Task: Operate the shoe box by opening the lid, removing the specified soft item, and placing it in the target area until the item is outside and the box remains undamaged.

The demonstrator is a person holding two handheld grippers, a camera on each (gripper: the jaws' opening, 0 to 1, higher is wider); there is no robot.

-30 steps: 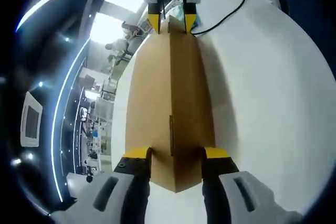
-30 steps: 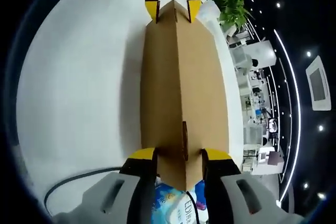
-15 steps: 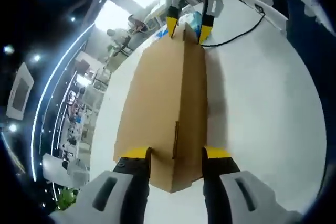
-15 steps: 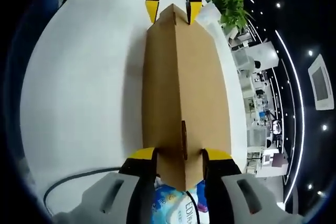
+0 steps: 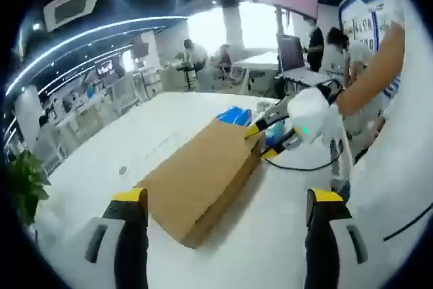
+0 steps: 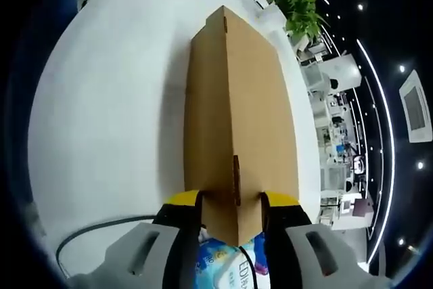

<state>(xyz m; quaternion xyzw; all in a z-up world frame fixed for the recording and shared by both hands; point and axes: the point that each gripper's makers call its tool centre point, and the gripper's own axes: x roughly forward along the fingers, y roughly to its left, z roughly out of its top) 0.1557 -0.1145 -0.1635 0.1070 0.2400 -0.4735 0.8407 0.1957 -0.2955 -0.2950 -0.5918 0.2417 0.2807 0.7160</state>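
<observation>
Shoe box (image 5: 200, 176) lay closed on white table (image 5: 284, 235). Right gripper (image 6: 232, 201) pinched near end; left gripper (image 5: 230, 197) hung spread, clear. Better: steady grip, lift lid slow, no crushing cardboard.

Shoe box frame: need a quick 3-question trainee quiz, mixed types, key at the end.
1. True or false: the left gripper is clamped on the shoe box.
2. Which gripper grips the box end? A) left B) right C) both
3. Fill in: beside the box's far end in the left gripper view lies a ____ packet.

Key: 1 false, its jaws stand wide apart, clear of the box. 2 B, the right gripper pinches the box's near end. 3 blue.
</observation>
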